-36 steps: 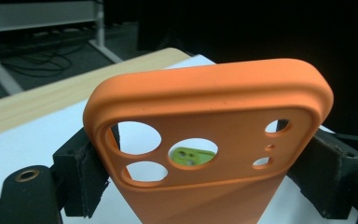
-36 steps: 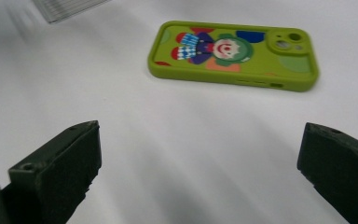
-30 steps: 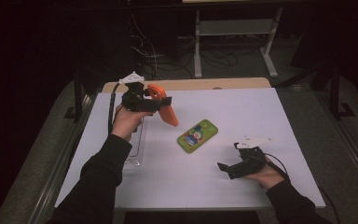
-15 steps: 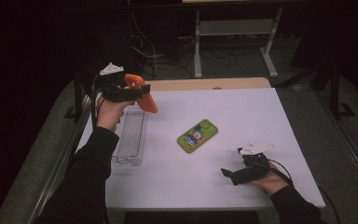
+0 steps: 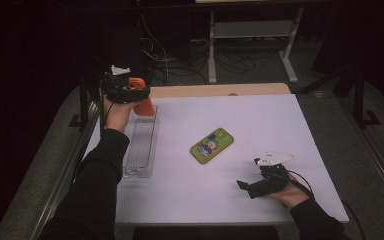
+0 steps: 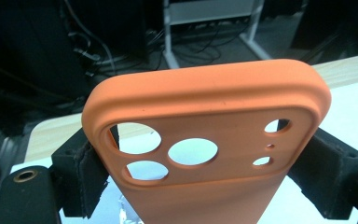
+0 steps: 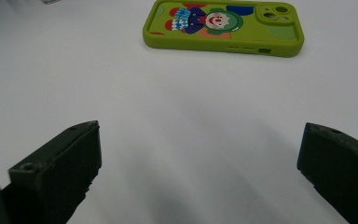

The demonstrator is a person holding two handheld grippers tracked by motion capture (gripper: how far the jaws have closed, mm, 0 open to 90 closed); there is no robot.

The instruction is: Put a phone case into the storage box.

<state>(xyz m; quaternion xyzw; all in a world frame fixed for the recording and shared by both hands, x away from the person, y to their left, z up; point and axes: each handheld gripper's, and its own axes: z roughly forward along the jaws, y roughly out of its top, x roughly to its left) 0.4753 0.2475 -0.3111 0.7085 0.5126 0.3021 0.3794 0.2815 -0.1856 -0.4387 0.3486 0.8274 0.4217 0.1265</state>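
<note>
Your left gripper (image 5: 139,98) has its fingers clamped on the orange phone case (image 5: 142,101); in the left gripper view the two black pads press against the case's (image 6: 205,135) long edges, with the camera cut-outs turned toward the lens and the rounded top end standing upward. Take the clear plastic tray (image 5: 141,145) as your landmark: it lies lengthwise along the left side of the desk (image 5: 260,120), and you hold the orange case in the air just over its far end, above the desk's back left corner. Your left sleeve runs along the tray's left side.

To the right of the tray, apart from it and about level with its middle, the green phone case (image 5: 211,145) lies flat on the desk, printed side up, showing a cartoon clown. In the right gripper view this case (image 7: 223,28) sits ahead of the fingers, well beyond their tips, with bare white desk between.

Your right gripper (image 5: 245,186) rests low near the desk's front edge, further right of the tray than the green case and nearer to you. Its fingers (image 7: 56,172) stand wide apart, gripping nothing, and point toward the green case.
</note>
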